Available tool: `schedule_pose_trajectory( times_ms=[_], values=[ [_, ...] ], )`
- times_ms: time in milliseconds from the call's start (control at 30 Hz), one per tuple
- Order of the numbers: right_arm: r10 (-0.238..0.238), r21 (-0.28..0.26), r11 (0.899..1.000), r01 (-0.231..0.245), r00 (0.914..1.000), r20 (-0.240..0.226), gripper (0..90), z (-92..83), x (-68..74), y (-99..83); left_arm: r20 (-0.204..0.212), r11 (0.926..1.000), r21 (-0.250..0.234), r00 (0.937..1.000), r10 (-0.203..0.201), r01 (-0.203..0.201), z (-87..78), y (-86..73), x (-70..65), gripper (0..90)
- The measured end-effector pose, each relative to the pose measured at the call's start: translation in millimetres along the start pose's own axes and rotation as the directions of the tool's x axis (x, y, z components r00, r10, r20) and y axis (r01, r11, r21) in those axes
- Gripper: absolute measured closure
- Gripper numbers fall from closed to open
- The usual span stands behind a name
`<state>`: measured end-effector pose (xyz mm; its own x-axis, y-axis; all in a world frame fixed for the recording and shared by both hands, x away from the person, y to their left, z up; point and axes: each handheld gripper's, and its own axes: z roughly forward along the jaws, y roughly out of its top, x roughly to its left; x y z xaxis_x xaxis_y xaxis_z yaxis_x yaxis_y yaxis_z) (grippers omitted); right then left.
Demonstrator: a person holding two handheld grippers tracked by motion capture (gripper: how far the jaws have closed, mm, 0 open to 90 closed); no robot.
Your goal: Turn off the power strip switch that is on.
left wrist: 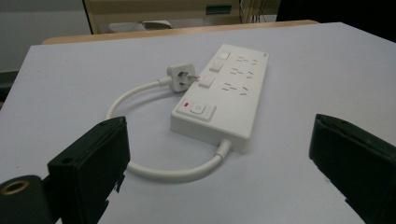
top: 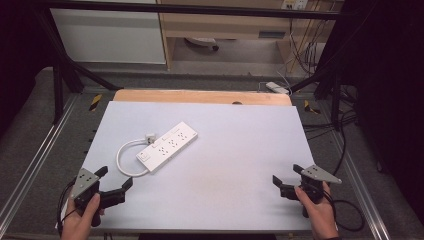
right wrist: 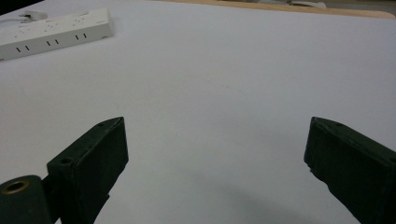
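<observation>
While both grippers are idling at the worktop's [top: 240, 200] near corners, you are likely only starting. Left gripper [top: 116, 181] and right gripper [top: 287, 178] are gaping wide, holding nothing. The power strip [top: 167, 145] is lying left of centre, just ahead of the left gripper; reaching forward is probably next.

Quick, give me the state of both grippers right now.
Left gripper: open, holding nothing, near the power strip.
Right gripper: open, holding nothing, over bare table.
</observation>
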<state>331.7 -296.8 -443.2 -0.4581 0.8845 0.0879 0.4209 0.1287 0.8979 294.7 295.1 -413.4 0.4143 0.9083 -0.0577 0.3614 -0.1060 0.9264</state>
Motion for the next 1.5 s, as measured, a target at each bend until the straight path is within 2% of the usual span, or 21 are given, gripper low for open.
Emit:
schedule_pose_trajectory(
  times_ms=[700, 1100, 1300, 1500],
  values=[
    [0.019, -0.061, 0.998, -0.021, 0.9989, -0.044, 5.6, -0.3, 5.0, 6.6, 0.004, 0.9999, 0.009, 1.0, 0.005, -0.005, 0.2, -0.8, 0.3, 5.0],
    [0.019, -0.071, 0.997, -0.022, 0.9986, -0.049, 3.9, -0.4, 5.4, 8.2, 0.009, 0.9999, 0.015, 0.9999, 0.006, -0.006, 0.8, -1.2, 0.3, 5.0],
    [0.041, -0.082, 0.996, -0.045, 0.9979, -0.05, 3.3, -1.5, 5.2, 9.9, 0.006, 0.9997, 0.022, 1.0, 0.008, -0.008, 1.0, -1.7, 0.7, 5.0],
    [0.038, -0.065, 0.997, -0.042, 0.9977, -0.057, 2.7, 0.2, 7.8, 10.3, 0.003, 0.9998, 0.02, 1.0, 0.004, -0.004, 1.3, -2.0, 0.7, 5.0]
  ],
)
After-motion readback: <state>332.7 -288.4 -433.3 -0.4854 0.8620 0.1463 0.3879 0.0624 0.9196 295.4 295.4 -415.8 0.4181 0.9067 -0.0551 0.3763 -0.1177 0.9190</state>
